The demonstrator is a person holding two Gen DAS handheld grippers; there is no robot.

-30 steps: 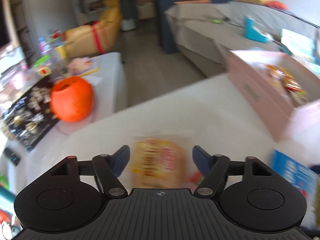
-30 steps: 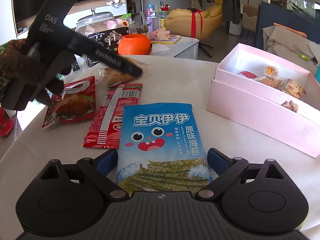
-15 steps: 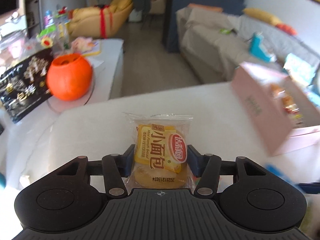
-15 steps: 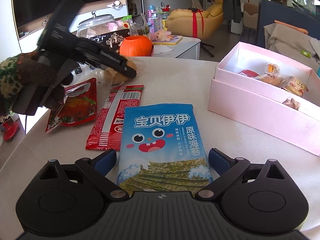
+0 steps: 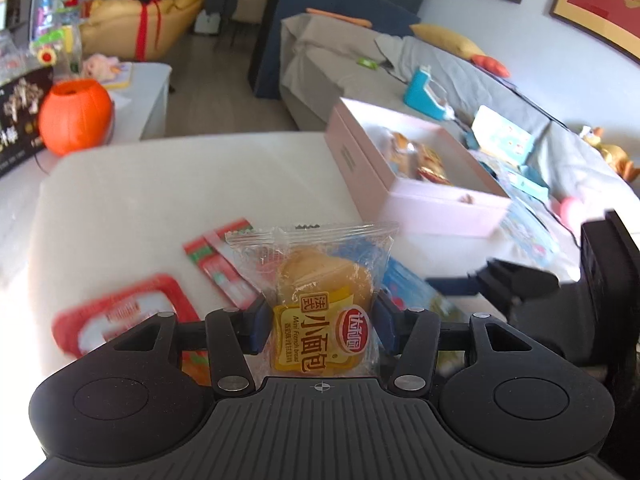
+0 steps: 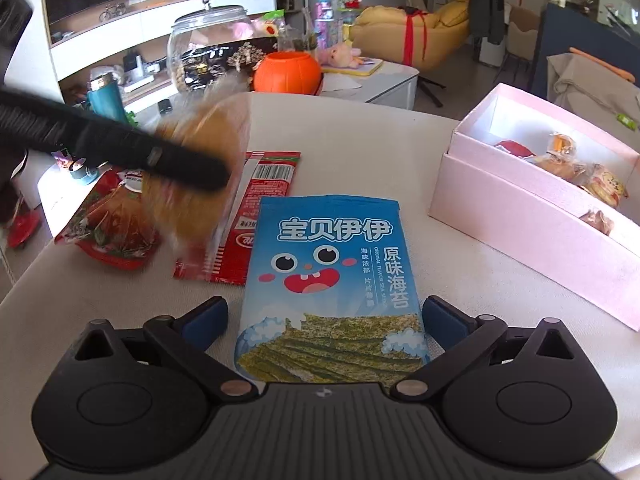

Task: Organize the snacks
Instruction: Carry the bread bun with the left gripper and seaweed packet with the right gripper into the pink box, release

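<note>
My left gripper (image 5: 322, 320) is shut on a clear packet of mini French bread (image 5: 320, 276) and holds it above the white table. In the right wrist view the same packet (image 6: 200, 168) is a blur over the red snack packets. My right gripper (image 6: 324, 316) rests low on the table with its jaws opening. A blue seaweed packet (image 6: 332, 264) lies flat between its fingers, and the pads do not touch it. The open pink box (image 6: 520, 216) with several wrapped snacks inside stands to the right.
A long red packet (image 6: 256, 216) and a red meat-snack packet (image 6: 112, 224) lie left of the seaweed. Beyond the table are an orange pumpkin bucket (image 6: 286, 72), a glass jar (image 6: 208, 52) and a grey sofa (image 5: 440, 64).
The left gripper closed on the bread packet, lifted it and swung it right, over the red packets. The right gripper stayed put and its jaws spread a little wider.
</note>
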